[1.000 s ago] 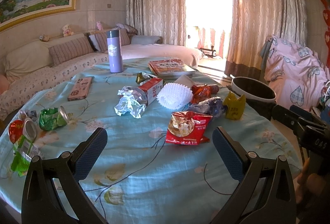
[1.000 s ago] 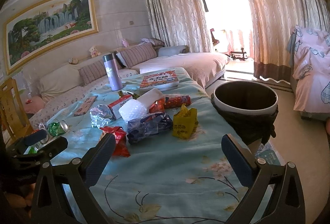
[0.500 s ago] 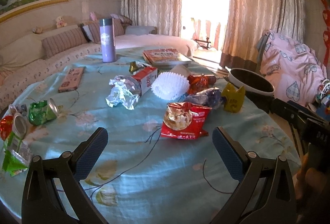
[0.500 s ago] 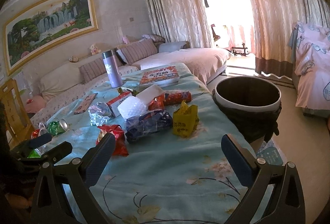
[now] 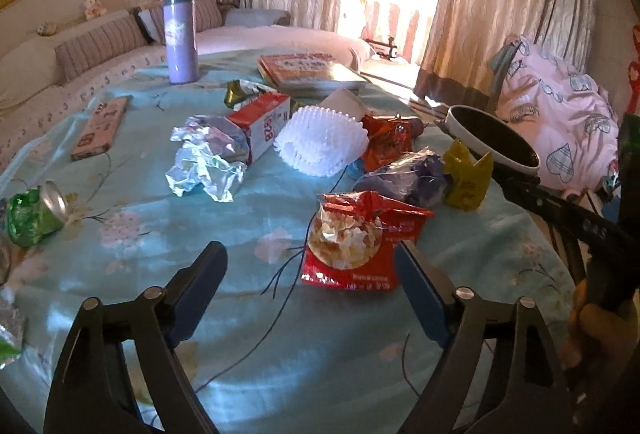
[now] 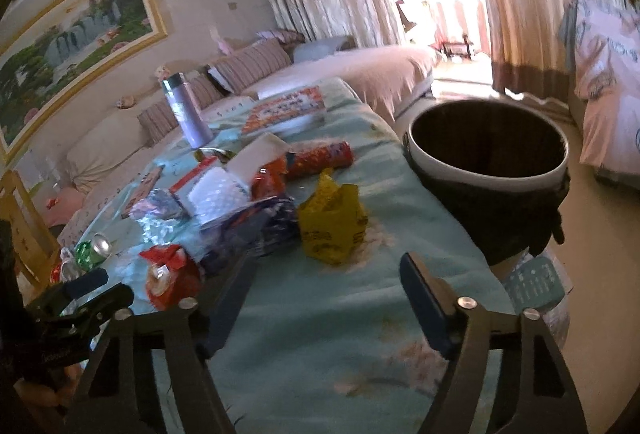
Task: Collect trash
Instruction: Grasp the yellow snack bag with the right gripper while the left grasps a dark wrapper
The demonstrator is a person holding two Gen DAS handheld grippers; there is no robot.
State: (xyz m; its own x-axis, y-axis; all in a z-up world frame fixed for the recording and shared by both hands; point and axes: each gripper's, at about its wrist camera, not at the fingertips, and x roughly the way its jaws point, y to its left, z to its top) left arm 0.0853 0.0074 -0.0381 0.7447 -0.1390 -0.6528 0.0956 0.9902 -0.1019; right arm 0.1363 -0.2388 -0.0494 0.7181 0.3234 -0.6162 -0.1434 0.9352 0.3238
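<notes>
Red snack bag (image 5: 362,238) just ahead of left tool (image 5: 310,276)

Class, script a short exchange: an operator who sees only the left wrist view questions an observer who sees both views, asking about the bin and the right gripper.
Operator: From here I see only a thin slice of the bin. Is anything in it?
Observer: The right wrist view looks down into it. The inside is dark and no trash shows in the part visible; the bottom is out of sight.
Operator: Only a black piece of the right gripper shows at my edge. Is it open?
Observer: Yes. In its own view its jaws stand wide apart with nothing held between them.
</notes>
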